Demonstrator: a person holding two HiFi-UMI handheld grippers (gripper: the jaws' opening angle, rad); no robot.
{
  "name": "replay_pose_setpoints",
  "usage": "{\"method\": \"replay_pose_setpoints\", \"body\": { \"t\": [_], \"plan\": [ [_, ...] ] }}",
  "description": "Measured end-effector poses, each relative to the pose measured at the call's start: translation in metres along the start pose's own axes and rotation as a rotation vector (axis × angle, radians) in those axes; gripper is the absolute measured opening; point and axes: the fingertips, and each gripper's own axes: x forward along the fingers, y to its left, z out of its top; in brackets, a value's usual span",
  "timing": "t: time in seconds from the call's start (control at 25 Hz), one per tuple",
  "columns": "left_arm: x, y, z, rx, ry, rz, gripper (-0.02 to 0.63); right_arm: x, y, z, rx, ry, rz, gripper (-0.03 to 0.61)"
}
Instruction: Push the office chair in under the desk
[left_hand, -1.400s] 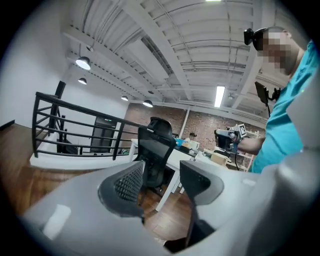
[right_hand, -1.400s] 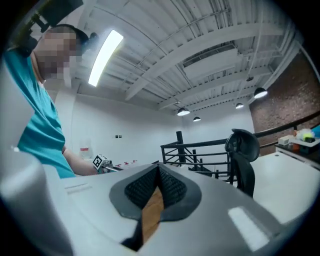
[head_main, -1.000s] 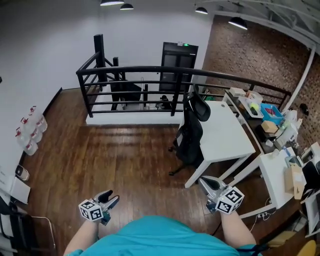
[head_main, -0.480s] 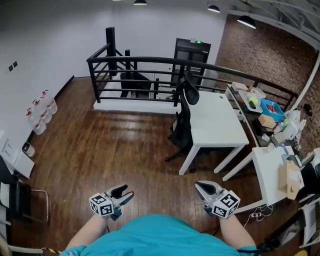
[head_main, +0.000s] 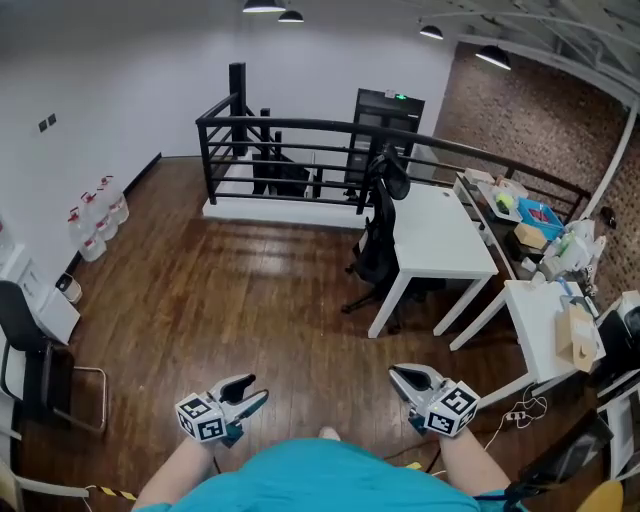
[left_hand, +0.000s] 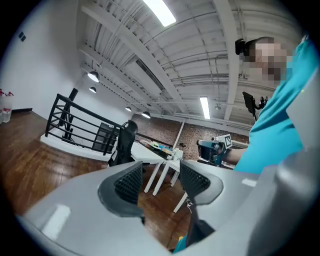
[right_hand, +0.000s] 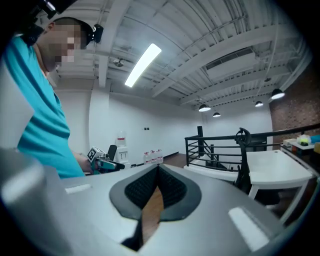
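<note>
The black office chair (head_main: 380, 235) stands at the left side of the white desk (head_main: 440, 235), its back against the desk's edge, far ahead of me across the wooden floor. My left gripper (head_main: 250, 392) hangs low at the left, open with nothing between its pads. Low at the right, my right gripper (head_main: 402, 376) is shut with its pads meeting at the tips and nothing held. In the left gripper view the left gripper (left_hand: 161, 175) points toward the chair (left_hand: 125, 145) and desk (left_hand: 145, 154). Past the right gripper (right_hand: 157, 170), the right gripper view shows the chair (right_hand: 244, 150) and desk (right_hand: 280, 167) at the right.
A black railing (head_main: 300, 135) closes off the far side behind the chair. A second white table (head_main: 535, 330) with clutter stands at the right, with cables (head_main: 515, 415) on the floor by it. Water bottles (head_main: 95, 225) and a black chair (head_main: 30, 350) line the left wall.
The view has drawn back and shifted: desk and chair now sit further from both grippers, and more of the left wall shows. The chair keeps its place against the desk.
</note>
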Motion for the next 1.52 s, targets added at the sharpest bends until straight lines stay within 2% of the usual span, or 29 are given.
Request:
{"method": "replay_pose_setpoints", "body": {
  "t": [0.16,0.32,0.44,0.56,0.68,0.76,0.88,1.04,1.24,1.4,1.52],
  "plan": [
    [-0.07,-0.008,-0.008,-0.045,-0.004,0.047,0.231,0.01,0.065,-0.001,0.02,0.028,0.022,0.0],
    [-0.107,-0.031,-0.021,-0.091,-0.035,0.069,0.23,-0.009,0.101,0.013,0.011,0.04,0.009,0.0],
    [-0.109,-0.047,-0.029,-0.08,-0.041,0.05,0.23,-0.024,0.112,0.016,0.013,0.04,-0.005,0.0],
    [-0.092,-0.086,-0.033,-0.06,-0.037,-0.006,0.23,-0.05,0.117,0.016,0.004,0.033,-0.011,0.0],
    [-0.092,-0.099,-0.045,-0.08,-0.023,-0.004,0.23,-0.067,0.131,0.026,-0.005,0.017,-0.025,0.0],
    [-0.074,-0.119,-0.046,-0.052,-0.015,-0.016,0.23,-0.092,0.127,0.027,-0.014,0.005,-0.028,0.0],
    [-0.021,-0.171,-0.049,0.015,-0.006,-0.027,0.227,-0.157,0.098,0.015,-0.017,-0.012,-0.027,0.0],
    [0.028,-0.232,-0.072,-0.004,0.006,-0.003,0.219,-0.236,0.074,0.004,0.004,-0.041,-0.028,0.0],
    [0.077,-0.292,-0.089,-0.034,-0.002,0.027,0.196,-0.306,0.054,-0.007,0.018,-0.046,-0.012,0.0],
    [0.108,-0.319,-0.083,0.007,-0.016,0.061,0.147,-0.34,0.026,-0.006,0.061,-0.052,-0.006,0.0],
    [0.106,-0.334,-0.063,0.053,-0.029,0.076,0.072,-0.347,0.026,-0.003,0.077,-0.053,-0.002,0.0]
  ]
}}
